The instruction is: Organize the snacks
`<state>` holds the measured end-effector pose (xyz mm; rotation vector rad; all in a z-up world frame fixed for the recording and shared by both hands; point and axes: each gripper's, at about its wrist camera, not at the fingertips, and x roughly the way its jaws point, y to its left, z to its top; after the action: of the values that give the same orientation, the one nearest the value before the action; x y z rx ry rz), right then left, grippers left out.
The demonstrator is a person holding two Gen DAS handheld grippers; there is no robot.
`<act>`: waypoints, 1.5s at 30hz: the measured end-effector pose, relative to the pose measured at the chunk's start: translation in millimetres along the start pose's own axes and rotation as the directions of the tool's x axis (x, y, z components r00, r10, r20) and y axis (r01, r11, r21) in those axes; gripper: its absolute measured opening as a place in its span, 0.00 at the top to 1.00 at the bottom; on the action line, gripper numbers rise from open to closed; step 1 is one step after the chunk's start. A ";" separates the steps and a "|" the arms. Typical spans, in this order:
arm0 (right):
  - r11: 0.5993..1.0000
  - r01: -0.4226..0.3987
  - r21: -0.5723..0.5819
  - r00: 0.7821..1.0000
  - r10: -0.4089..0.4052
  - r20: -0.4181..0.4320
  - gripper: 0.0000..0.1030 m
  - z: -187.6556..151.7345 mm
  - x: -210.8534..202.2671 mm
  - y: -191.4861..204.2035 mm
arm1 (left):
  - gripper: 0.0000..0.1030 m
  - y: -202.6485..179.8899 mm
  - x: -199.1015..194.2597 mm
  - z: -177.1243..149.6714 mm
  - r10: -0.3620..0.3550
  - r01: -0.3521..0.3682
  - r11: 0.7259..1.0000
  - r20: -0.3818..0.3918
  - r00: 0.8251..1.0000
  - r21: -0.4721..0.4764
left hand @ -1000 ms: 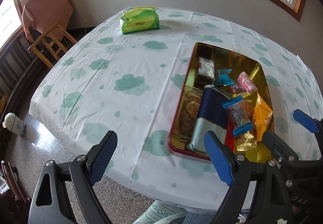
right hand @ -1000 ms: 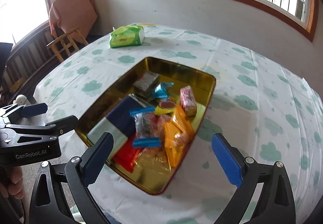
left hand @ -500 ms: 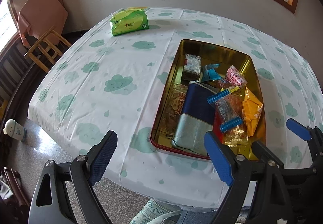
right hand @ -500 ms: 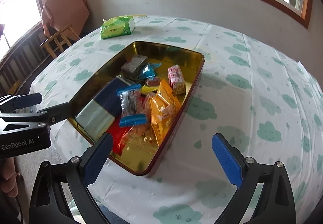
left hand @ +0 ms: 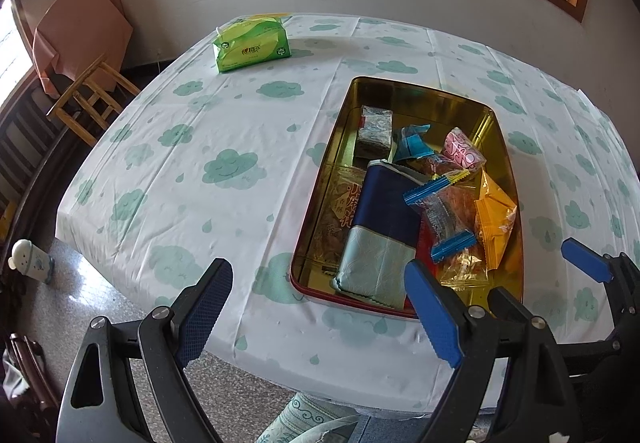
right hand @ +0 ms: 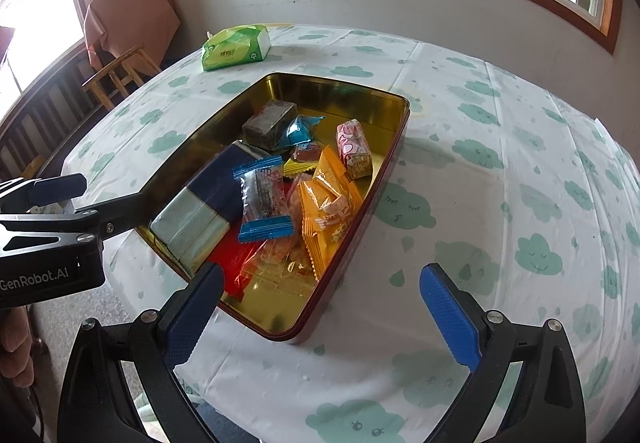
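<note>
Gold-lined and red on its outer wall, the shallow rectangular metal tin (left hand: 504, 147) sat on the cloud-printed white tablecloth (left hand: 224, 147) near the table's front edge, filled with wrapped snacks. From the left wrist view the left gripper (left hand: 320, 307) hung above the table edge with its blue-padded jaws spread wide and nothing between them; one pad hovered over bare cloth, the other over the tin's near end. That view showed a cream and blue figurine-shaped container (left hand: 30, 257) on the speckled floor, which the other camera did not pick up.

The right wrist view showed the right gripper (right hand: 320, 311) likewise spread and empty, one pad over the tin's near corner and the other over open tablecloth to the right. Only this view caught the tin's red outer wall (right hand: 360, 239) along its length, and fingers of the person's hand (right hand: 14, 355) at the lower left.

Inside the tin lay a large navy and silver-grey flat packet (right hand: 200, 207), a clear snack bag with blue sealed ends (right hand: 262, 199) resting across it, orange foil packets (right hand: 328, 203), a pink patterned wrapped block (right hand: 354, 149) and a dark grey wrapped block (right hand: 270, 121) toward the far end. A green tissue pack (left hand: 252, 45) stood well apart near the table's far side, and a wooden stool (left hand: 86, 99) draped with salmon cloth stood beyond.
</note>
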<state>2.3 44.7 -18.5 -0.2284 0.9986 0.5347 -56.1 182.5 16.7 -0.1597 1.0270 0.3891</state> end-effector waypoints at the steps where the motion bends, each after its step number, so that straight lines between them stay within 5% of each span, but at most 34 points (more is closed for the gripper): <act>1: 1.000 -0.002 0.000 1.000 0.002 0.000 0.05 0.1 0.2 0.1 | 0.17 -1.0 0.0 0.5 0.000 0.000 1.000 0.000 1.000 0.001; 45: 1.000 -0.018 -0.013 1.000 0.017 -0.025 0.05 -7.6 7.7 6.2 | 0.17 -8.9 2.3 -0.3 -0.014 0.014 1.000 -0.002 1.000 0.025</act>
<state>-3.2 49.2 -28.8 -0.2391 1.0222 0.5558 -51.9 174.7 14.1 -0.1448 1.0315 0.3634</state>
